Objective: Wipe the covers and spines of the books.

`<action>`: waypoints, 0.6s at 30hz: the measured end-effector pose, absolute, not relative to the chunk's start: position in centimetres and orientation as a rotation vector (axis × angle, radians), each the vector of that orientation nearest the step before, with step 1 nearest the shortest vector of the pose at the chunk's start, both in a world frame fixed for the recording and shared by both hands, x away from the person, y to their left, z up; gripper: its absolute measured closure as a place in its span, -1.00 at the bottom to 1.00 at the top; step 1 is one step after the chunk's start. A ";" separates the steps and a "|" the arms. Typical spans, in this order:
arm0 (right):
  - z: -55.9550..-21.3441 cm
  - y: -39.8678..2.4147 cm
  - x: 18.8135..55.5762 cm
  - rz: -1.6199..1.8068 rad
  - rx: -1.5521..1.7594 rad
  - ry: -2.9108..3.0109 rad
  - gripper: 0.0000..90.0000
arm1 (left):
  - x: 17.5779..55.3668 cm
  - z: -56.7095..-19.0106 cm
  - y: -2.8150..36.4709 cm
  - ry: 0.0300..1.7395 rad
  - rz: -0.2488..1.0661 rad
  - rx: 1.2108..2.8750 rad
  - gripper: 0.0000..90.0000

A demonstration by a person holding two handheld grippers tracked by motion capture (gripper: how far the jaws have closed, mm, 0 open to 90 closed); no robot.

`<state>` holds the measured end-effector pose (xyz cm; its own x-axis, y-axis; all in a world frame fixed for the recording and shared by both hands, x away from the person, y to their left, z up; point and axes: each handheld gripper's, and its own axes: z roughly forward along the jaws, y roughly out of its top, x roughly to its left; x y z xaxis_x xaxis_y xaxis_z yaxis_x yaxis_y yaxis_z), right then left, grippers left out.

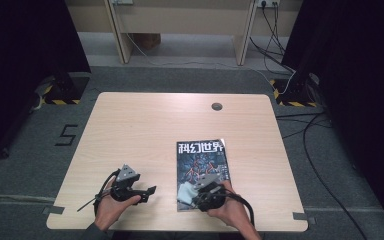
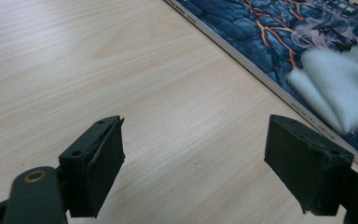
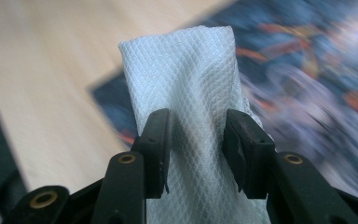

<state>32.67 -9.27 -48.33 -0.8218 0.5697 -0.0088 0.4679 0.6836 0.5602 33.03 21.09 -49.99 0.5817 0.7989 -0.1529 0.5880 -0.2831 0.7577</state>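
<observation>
A magazine (image 1: 201,170) with a dark blue and orange cover lies on the wooden table (image 1: 145,130), right of centre near the front. My right gripper (image 1: 196,192) is shut on a folded white paper towel (image 3: 186,70), whose free end rests on the magazine's near left corner (image 1: 184,192). In the right gripper view the towel stands up between the two black fingers (image 3: 156,140). My left gripper (image 1: 152,191) is open over bare wood just left of the magazine, with nothing between its pads (image 2: 98,163). The left gripper view shows the magazine's spine (image 2: 261,79) and the towel (image 2: 335,88) ahead.
A round cable grommet (image 1: 216,106) sits in the table near its far edge. The table's front edge runs just below both hands. Cables trail over the floor at the right, and a wooden frame stands behind the table.
</observation>
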 end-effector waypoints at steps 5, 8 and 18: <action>-48.2 -13.4 32.6 0.783 0.972 2.616 0.36 | 32.4 -50.2 19.7 1.068 0.290 2.023 -0.58; -48.3 -14.5 32.3 0.786 1.013 2.584 0.38 | 31.9 -50.4 17.8 1.031 0.250 2.035 -0.58; -48.4 -12.9 31.5 0.799 0.925 2.626 0.37 | 30.9 -51.6 12.8 0.914 0.287 2.119 -0.61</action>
<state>31.52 -12.94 -48.35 -0.7691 0.6375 -0.0467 0.5034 0.6491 0.5703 30.88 12.84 -51.58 0.7139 0.6936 -0.0968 0.5136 -0.4246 0.7456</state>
